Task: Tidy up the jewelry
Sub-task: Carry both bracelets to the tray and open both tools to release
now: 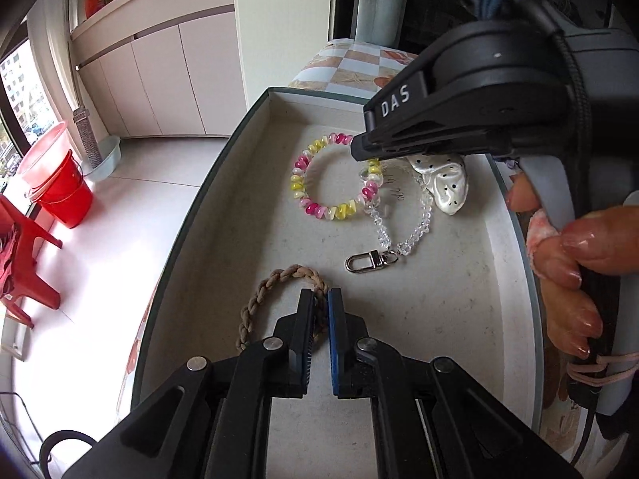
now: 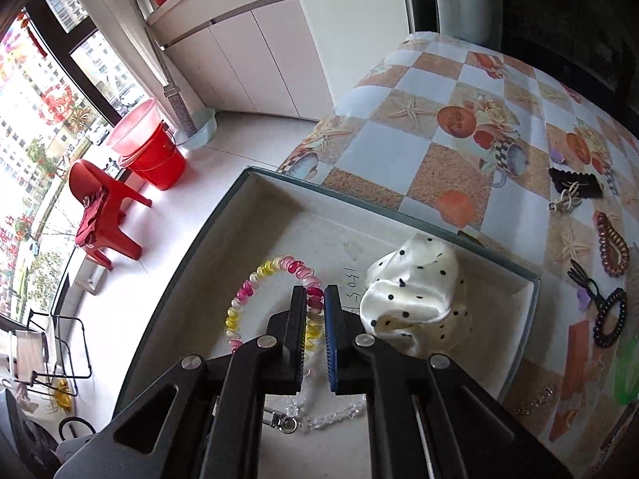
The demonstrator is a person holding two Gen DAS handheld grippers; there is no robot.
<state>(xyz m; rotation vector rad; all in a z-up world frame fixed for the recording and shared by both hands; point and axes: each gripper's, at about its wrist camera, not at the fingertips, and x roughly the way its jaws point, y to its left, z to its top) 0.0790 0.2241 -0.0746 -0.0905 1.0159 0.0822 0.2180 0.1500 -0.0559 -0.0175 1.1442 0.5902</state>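
In box (image 2: 223,239), frame centre: 4 pcs already. Left gripper (image 1: 320,299) jaws pinch braided band (image 1: 255,303); right gripper (image 2: 315,297) nips coil bracelet (image 2: 247,295). Hair ties (image 2: 611,319) right edge still out.

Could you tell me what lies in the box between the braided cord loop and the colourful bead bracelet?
In the left wrist view, only bare box floor lies between the braided cord loop and the bead bracelet; the silver clasp sits off to the right.
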